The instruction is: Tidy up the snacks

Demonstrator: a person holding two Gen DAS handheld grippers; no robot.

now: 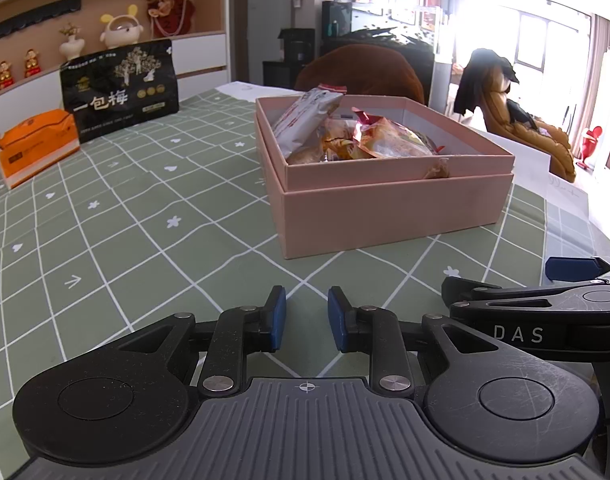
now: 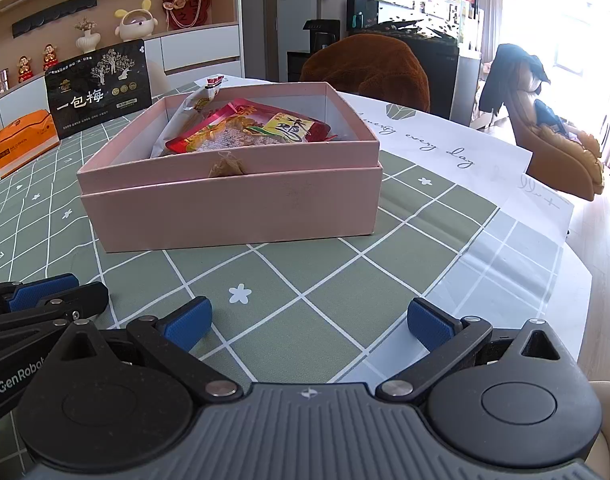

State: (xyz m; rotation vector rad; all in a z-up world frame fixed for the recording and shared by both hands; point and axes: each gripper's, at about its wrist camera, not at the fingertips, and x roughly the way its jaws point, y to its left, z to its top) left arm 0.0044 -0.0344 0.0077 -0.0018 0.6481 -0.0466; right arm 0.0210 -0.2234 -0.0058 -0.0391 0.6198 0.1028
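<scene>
Grippers (image 2: 309,326) before corner-on snack box (image 2: 233,204)

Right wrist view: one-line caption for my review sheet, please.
Open right gripper hovers empty above the green checked tablecloth, facing a pink box filled with snack packets.

Your left tongs (image 1: 306,318) hover low over green checked worktop (image 1: 145,208), blue pads (image 1: 279,318) close together with narrow gap, nothing between them. Pink box (image 1: 385,200) sits just ahead, lid off, snack packets (image 1: 361,136) heaped inside, silver one (image 1: 305,114) poking over rim. Black plum bag (image 1: 121,88) stands upright far left, orange box (image 1: 37,144) beside it. Right tongs (image 1: 545,300) peek in at right edge.
</scene>
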